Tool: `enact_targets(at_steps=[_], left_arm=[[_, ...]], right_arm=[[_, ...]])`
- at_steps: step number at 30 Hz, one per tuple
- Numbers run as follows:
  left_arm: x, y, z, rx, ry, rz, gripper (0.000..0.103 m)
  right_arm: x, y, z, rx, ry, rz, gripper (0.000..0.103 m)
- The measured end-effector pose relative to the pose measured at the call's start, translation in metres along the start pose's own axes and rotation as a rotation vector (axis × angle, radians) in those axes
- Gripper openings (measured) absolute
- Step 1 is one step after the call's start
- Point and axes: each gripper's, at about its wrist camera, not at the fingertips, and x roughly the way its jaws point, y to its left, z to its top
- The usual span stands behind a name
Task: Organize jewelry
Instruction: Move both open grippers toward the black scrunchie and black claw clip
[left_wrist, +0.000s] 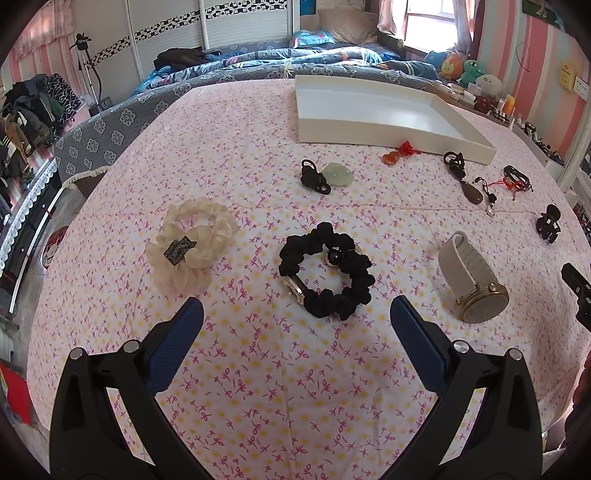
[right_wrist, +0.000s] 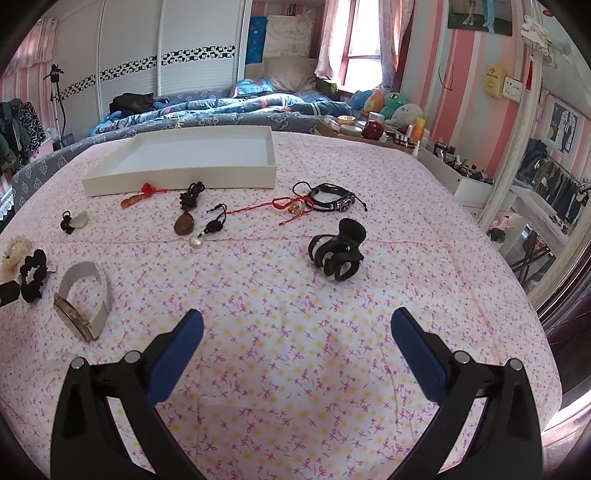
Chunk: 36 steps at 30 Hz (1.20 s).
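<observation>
Left tool: jaws wide apart, empty, low over floral sheet on bed near edge, lined up with black scrunchie just ahead; likely first pick.
Right tool: jaws wide, empty, facing black claw clip.
Cream scrunchie left; watch between tools.
Pendants, cords, bracelets scattered mid-bed.
White tray at far edge, empty: probable destination.
</observation>
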Motion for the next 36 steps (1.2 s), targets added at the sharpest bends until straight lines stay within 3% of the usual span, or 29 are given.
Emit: enact_targets(at_steps=[17, 28, 36], left_arm=[[0.001, 0.02, -0.002, -0.053, 0.003, -0.011, 0.1], [0.004, 0.016, -0.002, -0.034, 0.01, -0.007, 0.1], [0.005, 0.014, -0.002, -0.025, 0.0, -0.007, 0.1]], right_arm=[[0.005, -0.004, -0.005, 0.02, 0.015, 0.021, 0.101], [0.005, -0.004, -0.007, 0.014, 0.001, 0.035, 0.101], [0.01, -0.009, -0.008, 0.064, 0.023, 0.1, 0.101]])
